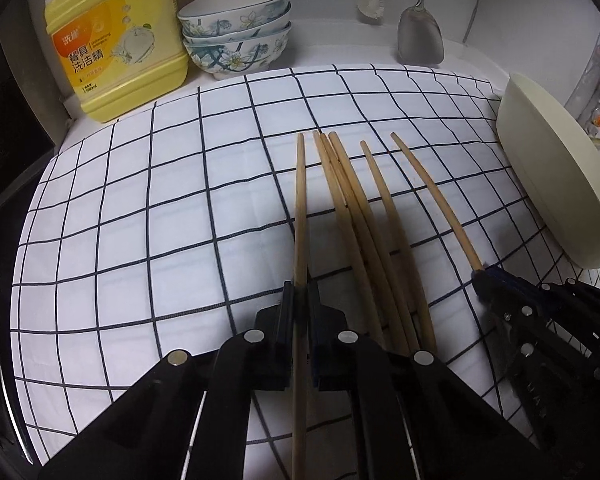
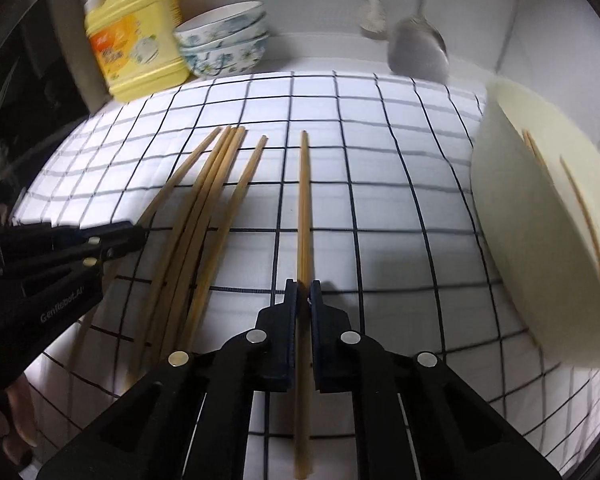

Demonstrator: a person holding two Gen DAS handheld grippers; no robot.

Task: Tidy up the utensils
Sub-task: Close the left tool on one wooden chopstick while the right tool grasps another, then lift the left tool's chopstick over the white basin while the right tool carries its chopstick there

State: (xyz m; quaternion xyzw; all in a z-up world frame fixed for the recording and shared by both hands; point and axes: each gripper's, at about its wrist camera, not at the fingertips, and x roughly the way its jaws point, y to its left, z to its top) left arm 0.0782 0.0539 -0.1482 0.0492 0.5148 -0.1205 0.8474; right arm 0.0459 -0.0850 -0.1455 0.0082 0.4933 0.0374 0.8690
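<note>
Several wooden chopsticks (image 1: 356,216) lie side by side on a white checked cloth (image 1: 160,216). My left gripper (image 1: 300,286) is shut on one chopstick (image 1: 300,184) at the left of the group. My right gripper (image 2: 303,286) is shut on another chopstick (image 2: 304,200) at the right of the group; it shows in the left wrist view (image 1: 485,276) holding that chopstick (image 1: 432,192). The left gripper also appears in the right wrist view (image 2: 138,232), with the loose chopsticks (image 2: 204,200) between the two. A cream oval container (image 2: 540,232) at the right holds two chopsticks (image 2: 580,208).
A yellow detergent jug (image 1: 116,40) and a stack of three floral bowls (image 1: 236,28) stand at the back left. A metal spatula (image 1: 420,36) and a brush (image 1: 370,0) hang on the back wall. The cream container (image 1: 556,184) sits at the cloth's right edge.
</note>
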